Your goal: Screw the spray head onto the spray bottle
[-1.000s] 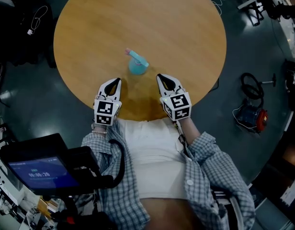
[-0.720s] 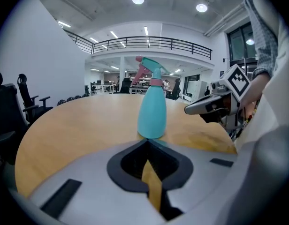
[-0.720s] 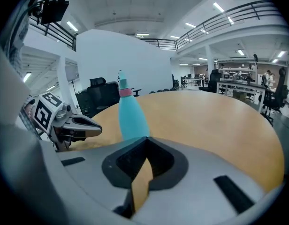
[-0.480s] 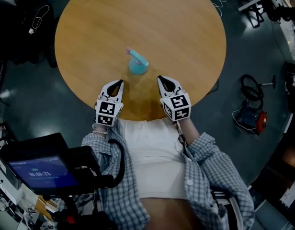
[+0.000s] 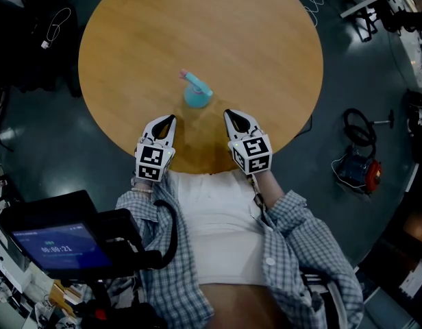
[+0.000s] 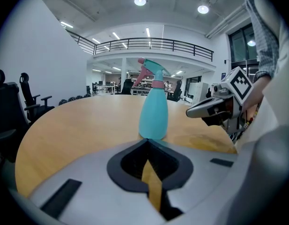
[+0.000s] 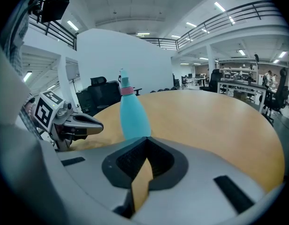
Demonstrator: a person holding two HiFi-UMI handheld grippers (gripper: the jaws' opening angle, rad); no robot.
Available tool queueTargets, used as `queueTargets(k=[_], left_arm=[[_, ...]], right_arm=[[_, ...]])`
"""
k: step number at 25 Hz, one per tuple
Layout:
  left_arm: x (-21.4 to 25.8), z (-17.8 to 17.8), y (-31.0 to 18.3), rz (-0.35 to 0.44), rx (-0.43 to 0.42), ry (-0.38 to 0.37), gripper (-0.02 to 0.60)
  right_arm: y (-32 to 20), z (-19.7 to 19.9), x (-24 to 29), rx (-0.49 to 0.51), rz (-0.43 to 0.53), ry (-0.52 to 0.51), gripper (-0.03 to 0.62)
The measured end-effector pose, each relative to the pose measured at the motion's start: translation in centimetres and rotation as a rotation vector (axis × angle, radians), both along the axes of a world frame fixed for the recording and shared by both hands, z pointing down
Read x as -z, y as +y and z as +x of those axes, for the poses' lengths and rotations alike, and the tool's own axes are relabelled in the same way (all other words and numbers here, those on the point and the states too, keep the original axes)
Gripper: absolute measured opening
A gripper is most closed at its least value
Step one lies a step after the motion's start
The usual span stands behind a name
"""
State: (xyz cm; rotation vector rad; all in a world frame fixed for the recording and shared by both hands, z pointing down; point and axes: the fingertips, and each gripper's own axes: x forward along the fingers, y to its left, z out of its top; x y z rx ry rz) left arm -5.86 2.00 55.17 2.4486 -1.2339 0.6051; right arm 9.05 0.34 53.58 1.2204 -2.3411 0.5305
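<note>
A light blue spray bottle point(image 5: 197, 95) stands upright on the round wooden table point(image 5: 197, 33), with its pink spray head point(image 5: 188, 75) on top. The left gripper view shows the bottle point(image 6: 153, 111) straight ahead with the pink head point(image 6: 148, 73) on its neck. It also stands ahead in the right gripper view, bottle point(image 7: 133, 114) left of centre. My left gripper point(image 5: 168, 118) rests at the table's near edge, shut and empty, a little short of the bottle. My right gripper point(image 5: 229, 112) sits beside it to the right, also shut and empty.
The table's near edge runs just under both grippers. Cables and a red-and-black device point(image 5: 358, 166) lie on the dark floor to the right. A screen on a rig point(image 5: 57, 245) sits at lower left. Office chairs point(image 6: 32, 102) stand beyond the table.
</note>
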Motion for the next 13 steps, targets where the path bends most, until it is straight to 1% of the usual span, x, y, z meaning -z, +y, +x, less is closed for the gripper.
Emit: queueTargets(k=[13], left_arm=[[-0.04, 0.08, 0.00, 0.001, -0.008, -0.009, 0.006]], right_arm=[[0.07, -0.12, 0.08, 0.011, 0.001, 0.001, -0.006]])
